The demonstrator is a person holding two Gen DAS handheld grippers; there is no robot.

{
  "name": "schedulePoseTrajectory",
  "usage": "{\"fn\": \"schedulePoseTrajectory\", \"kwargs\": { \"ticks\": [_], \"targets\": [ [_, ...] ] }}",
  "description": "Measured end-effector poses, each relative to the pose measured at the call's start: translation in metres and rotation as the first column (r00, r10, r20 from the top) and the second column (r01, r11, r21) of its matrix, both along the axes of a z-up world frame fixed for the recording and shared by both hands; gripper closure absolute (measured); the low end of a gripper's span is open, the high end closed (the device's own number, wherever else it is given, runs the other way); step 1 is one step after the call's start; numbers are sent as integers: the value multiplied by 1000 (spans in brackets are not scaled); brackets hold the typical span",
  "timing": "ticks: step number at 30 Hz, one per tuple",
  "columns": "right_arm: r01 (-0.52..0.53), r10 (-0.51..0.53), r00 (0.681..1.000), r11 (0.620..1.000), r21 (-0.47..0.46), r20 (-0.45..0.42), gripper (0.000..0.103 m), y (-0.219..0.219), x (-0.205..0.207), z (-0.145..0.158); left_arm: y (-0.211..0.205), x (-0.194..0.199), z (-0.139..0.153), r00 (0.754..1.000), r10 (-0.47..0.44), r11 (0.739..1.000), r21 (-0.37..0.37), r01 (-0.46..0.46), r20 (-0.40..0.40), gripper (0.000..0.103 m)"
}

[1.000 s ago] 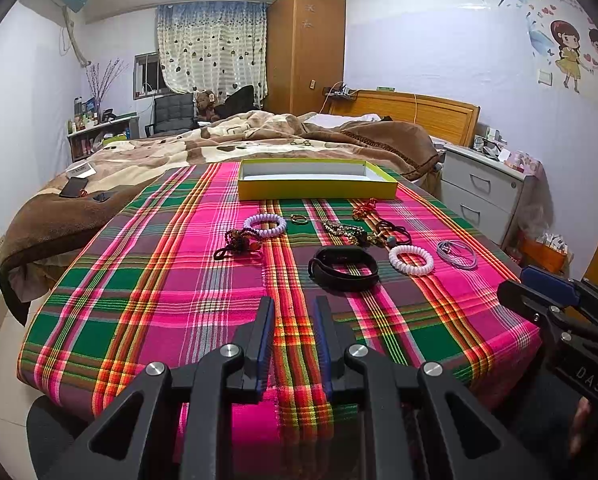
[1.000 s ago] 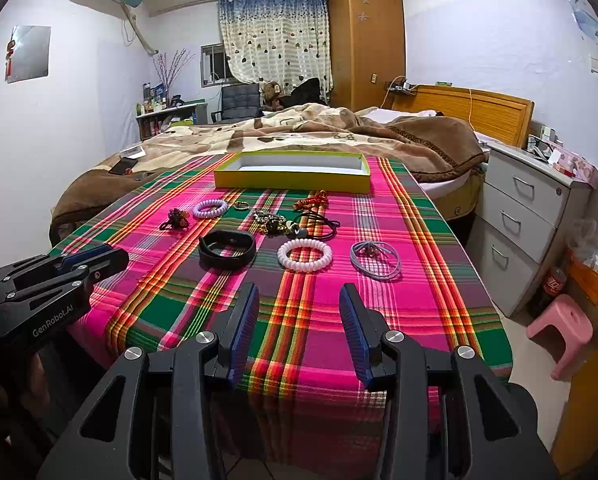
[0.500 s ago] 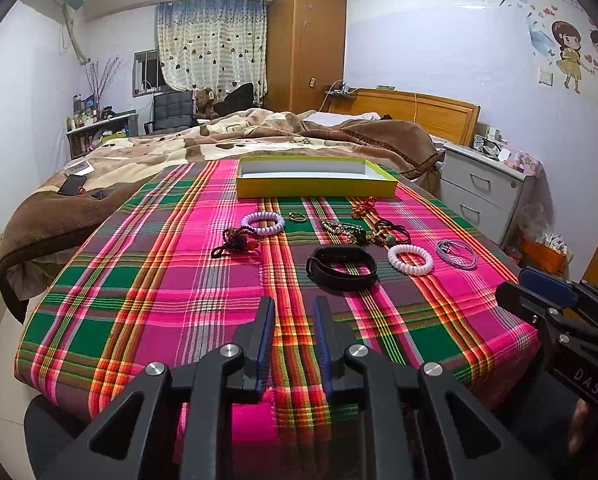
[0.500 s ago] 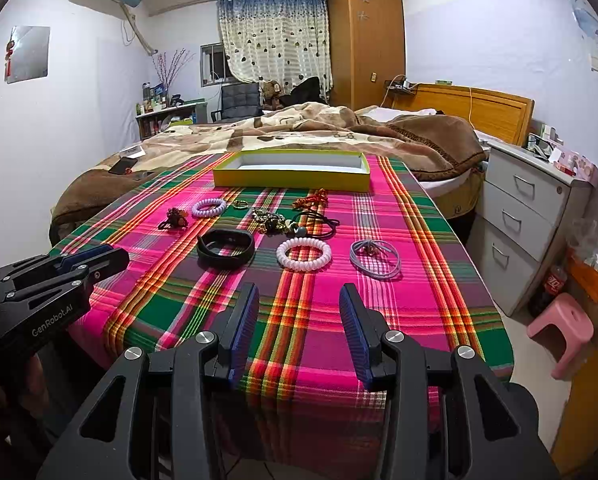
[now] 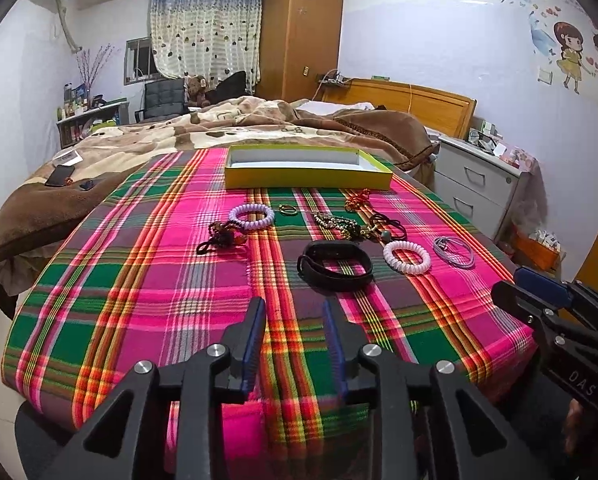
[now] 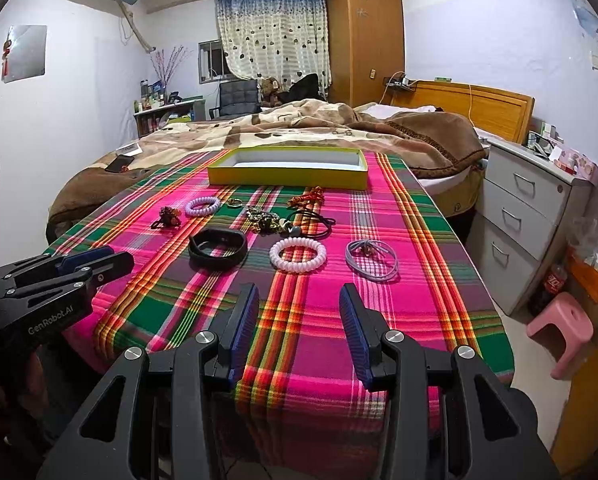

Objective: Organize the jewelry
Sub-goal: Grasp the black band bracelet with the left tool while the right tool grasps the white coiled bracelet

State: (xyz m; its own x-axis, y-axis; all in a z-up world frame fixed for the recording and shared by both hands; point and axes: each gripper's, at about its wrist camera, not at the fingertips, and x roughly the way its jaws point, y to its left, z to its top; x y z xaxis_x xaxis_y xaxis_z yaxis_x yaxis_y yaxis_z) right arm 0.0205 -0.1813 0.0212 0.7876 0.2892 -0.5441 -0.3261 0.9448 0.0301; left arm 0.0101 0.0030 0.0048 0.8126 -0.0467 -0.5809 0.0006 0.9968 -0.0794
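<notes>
While every piece of jewelry lies loose on the plaid cloth, you hold both tools back at the near edge of the counter (image 5: 111, 280), nothing picked up. Your left gripper (image 5: 295, 320) has its jaws partway apart and opening, with only cloth showing between them; your right gripper (image 6: 295, 312) stands wider open, likewise empty.

Sorting has not begun, by the look of it: the yellow tray (image 5: 307, 178) at the far end of the counter shows nothing inside from this low angle. Nearest your left jaws is the black wristband (image 5: 335, 266); just right of it sit the white coil bracelet (image 5: 406, 257) and the grey cord loops (image 5: 454, 251). Farther back lie the lilac coil bracelet (image 5: 251, 216), touching the dark beaded charm (image 5: 223, 237), a small ring (image 5: 288, 210), a tangle of beaded chains (image 5: 339, 224), black hair ties (image 5: 389, 226) and a red knotted piece (image 5: 357, 201).

A first grasp likely calls for reaching forward and down to the wristband, closing the jaws across its raised rim, then carrying it over the other pieces to the tray.

Behind the counter, a bed (image 6: 299, 128) with a rumpled brown blanket fills the room; a white drawer unit (image 6: 535, 216) and a pink stool (image 6: 559, 328) stand to the right.
</notes>
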Motion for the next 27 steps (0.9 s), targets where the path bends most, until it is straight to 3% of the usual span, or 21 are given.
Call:
{"fn": "schedulePoseTrajectory", "kwargs": {
  "ticks": [7,24,27],
  "targets": [
    [-6,6,999,1000,-2,-36,60,-2,23,-2,-2,27,1,1000,-13,1000,2,13,-27,74],
    [4,12,971,998,66,-238,60,-1,93,-18,-5,89,-11,986,-22,999,-51,13,-163,74],
    [-1,21,965,997,76,-260,65,2,101,-20,-4,95,-12,983,-17,998,-63,5,-184,74]
  ]
}}
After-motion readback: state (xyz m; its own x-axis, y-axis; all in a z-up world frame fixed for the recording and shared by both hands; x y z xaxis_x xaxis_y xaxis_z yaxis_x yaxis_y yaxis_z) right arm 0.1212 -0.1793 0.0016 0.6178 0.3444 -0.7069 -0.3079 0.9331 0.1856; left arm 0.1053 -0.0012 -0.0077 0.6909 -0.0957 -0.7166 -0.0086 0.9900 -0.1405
